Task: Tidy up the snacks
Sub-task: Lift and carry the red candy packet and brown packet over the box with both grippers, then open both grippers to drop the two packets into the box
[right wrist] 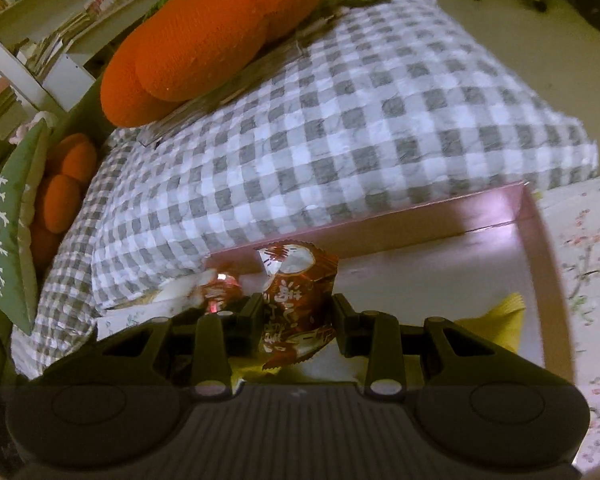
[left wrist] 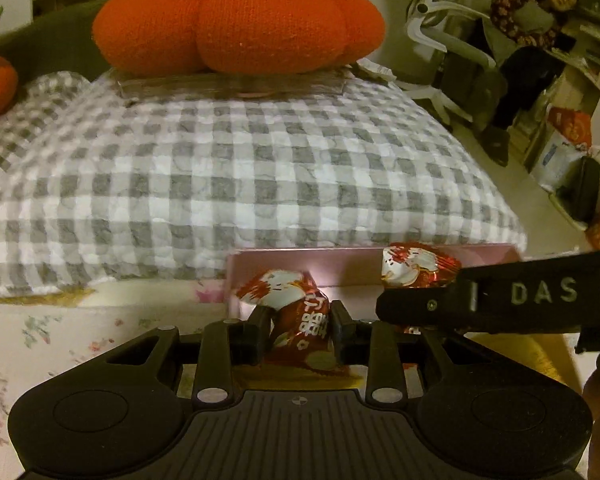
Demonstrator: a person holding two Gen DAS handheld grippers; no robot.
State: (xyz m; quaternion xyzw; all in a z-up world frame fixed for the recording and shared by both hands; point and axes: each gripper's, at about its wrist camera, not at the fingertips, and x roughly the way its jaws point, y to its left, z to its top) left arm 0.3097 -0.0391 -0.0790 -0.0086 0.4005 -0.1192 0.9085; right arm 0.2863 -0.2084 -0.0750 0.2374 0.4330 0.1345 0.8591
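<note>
My left gripper [left wrist: 299,325] is shut on a red and white snack packet [left wrist: 296,312] over the near left part of a pink box [left wrist: 300,264]. My right gripper [right wrist: 296,316] is shut on another red snack packet [right wrist: 296,300] above the same pink box [right wrist: 532,248]. In the left wrist view the right gripper [left wrist: 384,292] reaches in from the right with its packet [left wrist: 416,266] over the box. In the right wrist view the left gripper's packet [right wrist: 220,290] shows to the left, partly hidden.
A yellow item [right wrist: 496,316] lies inside the box. A grey checked pillow [left wrist: 240,184] lies just behind the box, with an orange pumpkin cushion [left wrist: 236,20] on top. A floral cloth [right wrist: 588,264] covers the surface. A white chair base [left wrist: 432,40] and shelves stand at the right.
</note>
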